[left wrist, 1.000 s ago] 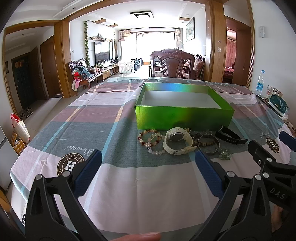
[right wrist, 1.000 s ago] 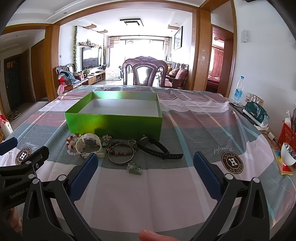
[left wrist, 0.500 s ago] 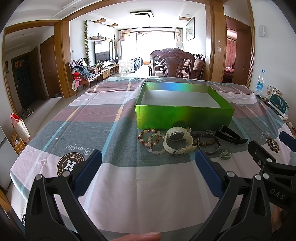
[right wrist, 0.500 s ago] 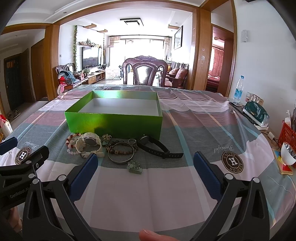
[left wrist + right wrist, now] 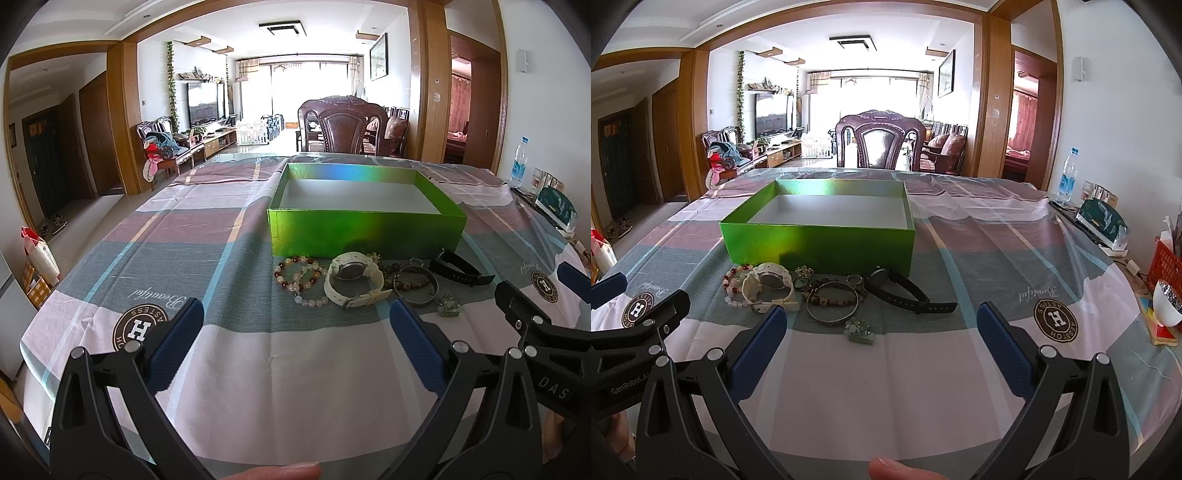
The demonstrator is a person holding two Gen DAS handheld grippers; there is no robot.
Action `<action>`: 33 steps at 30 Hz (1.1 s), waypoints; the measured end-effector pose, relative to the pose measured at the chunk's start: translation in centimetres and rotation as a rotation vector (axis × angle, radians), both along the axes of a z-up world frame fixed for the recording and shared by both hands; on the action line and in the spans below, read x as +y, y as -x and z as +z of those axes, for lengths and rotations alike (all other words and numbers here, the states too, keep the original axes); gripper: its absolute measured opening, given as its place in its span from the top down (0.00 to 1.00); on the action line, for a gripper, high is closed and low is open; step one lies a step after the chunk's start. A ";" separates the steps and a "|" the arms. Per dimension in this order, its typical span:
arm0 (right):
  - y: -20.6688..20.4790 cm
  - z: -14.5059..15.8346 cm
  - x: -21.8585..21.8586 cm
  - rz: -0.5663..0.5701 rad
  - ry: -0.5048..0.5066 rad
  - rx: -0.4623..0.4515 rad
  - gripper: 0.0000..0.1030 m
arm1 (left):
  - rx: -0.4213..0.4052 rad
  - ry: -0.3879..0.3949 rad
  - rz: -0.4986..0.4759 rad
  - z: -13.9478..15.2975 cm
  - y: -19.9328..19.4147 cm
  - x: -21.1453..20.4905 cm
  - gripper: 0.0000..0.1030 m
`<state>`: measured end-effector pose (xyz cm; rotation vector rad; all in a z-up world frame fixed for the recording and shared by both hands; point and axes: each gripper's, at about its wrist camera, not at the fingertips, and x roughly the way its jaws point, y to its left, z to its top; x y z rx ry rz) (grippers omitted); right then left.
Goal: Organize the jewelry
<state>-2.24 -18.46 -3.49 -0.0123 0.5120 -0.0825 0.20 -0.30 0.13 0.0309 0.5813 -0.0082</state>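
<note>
Striped cloth covers the tabletop [image 5: 221,229], and nothing has moved since a second ago. Both the left gripper [image 5: 295,321] and right gripper [image 5: 882,325] hold their fingers wide open, empty. Jewelry sits at 12 o'clock: white watch [image 5: 768,286], black watch [image 5: 905,293], bead bracelet [image 5: 299,275], beside the green box [image 5: 820,243].

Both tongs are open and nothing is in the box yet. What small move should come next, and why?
Probably ease the right tongs forward and down onto the green pendant. It lies nearest them, apart from the other pieces, and the green box is empty.
</note>
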 end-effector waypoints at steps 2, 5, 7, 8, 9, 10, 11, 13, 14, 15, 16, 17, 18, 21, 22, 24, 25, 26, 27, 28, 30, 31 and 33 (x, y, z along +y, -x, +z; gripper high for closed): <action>-0.1 -0.1 -0.1 -0.002 -0.002 0.001 0.03 | 0.001 -0.001 -0.001 -0.3 0.1 -0.2 0.03; -0.1 -0.1 -0.2 -0.002 -0.007 0.005 0.03 | 0.002 -0.003 -0.003 -0.7 0.3 -0.4 0.03; -0.2 -0.1 -0.2 -0.004 -0.009 0.011 0.03 | 0.005 -0.003 -0.003 -0.7 0.3 -0.4 0.03; -0.3 -0.1 -0.3 -0.006 -0.010 0.016 0.03 | 0.009 -0.003 -0.003 -0.8 0.3 -0.5 0.03; -0.5 -0.1 -0.5 -0.009 -0.010 0.025 0.03 | 0.018 -0.002 -0.005 -1.0 0.2 -0.6 0.03; -0.9 -0.1 -0.8 -0.016 -0.011 0.039 0.03 | 0.031 -0.004 -0.005 -1.1 0.1 -0.6 0.03; -1.3 -0.2 -1.2 -0.025 -0.009 0.053 0.03 | 0.052 -0.008 -0.002 -1.3 -0.2 -0.5 0.03; -2.9 -0.3 -2.3 -0.026 -0.018 0.125 0.03 | 0.117 -0.012 0.007 -1.8 -1.1 -0.3 0.03; -3.6 -0.3 -2.9 -0.014 -0.038 0.158 0.03 | 0.170 -0.014 0.003 -2.2 -1.7 -0.1 0.03; -4.4 -0.4 -3.8 -0.003 -0.062 0.198 0.03 | 0.199 -0.013 -0.001 -2.5 -2.1 0.1 0.03; -5.2 -0.5 -4.5 -0.001 -0.073 0.230 0.03 | 0.224 -0.011 -0.001 -2.8 -2.4 0.4 0.03; -5.7 -0.6 -5.2 -0.011 -0.078 0.248 0.04 | 0.249 -0.010 0.003 -3.1 -2.8 0.7 0.03; -6.1 -0.7 -5.8 -0.025 -0.084 0.267 0.06 | 0.264 -0.006 0.001 -3.2 -3.0 0.9 0.03; -7.8 -1.4 -7.0 -0.015 -0.123 0.357 0.35 | 0.331 0.016 -0.025 -3.8 -4.1 1.5 0.30; -8.5 -1.9 -7.4 -0.010 -0.155 0.397 0.48 | 0.352 0.013 -0.021 -4.0 -4.6 1.6 0.43; -9.6 -2.3 -8.0 0.012 -0.196 0.426 0.64 | 0.395 0.026 -0.009 -4.4 -6.0 2.0 0.58; -10.0 -2.2 -8.0 0.003 -0.183 0.422 0.65 | 0.413 0.034 -0.007 -4.6 -6.8 2.0 0.60; -10.2 -2.0 -7.8 -0.006 -0.168 0.415 0.65 | 0.424 0.041 -0.002 -4.7 -7.6 2.1 0.60; -10.5 -1.8 -7.5 -0.010 -0.149 0.402 0.65 | 0.423 0.043 -0.004 -4.6 -8.1 1.9 0.60; -10.8 -1.6 -7.2 0.001 -0.145 0.397 0.65 | 0.424 0.049 -0.011 -4.4 -8.7 1.6 0.60; -11.5 -1.4 -6.7 0.034 -0.137 0.396 0.65 | 0.431 0.073 -0.032 -4.2 -9.9 0.8 0.57; -12.1 -1.7 -6.2 0.037 -0.107 0.405 0.65 | 0.437 0.078 -0.037 -4.2 -10.5 0.5 0.55; -13.2 -2.2 -6.0 0.043 -0.081 0.416 0.65 | 0.453 0.076 -0.046 -4.5 -11.6 -0.5 0.54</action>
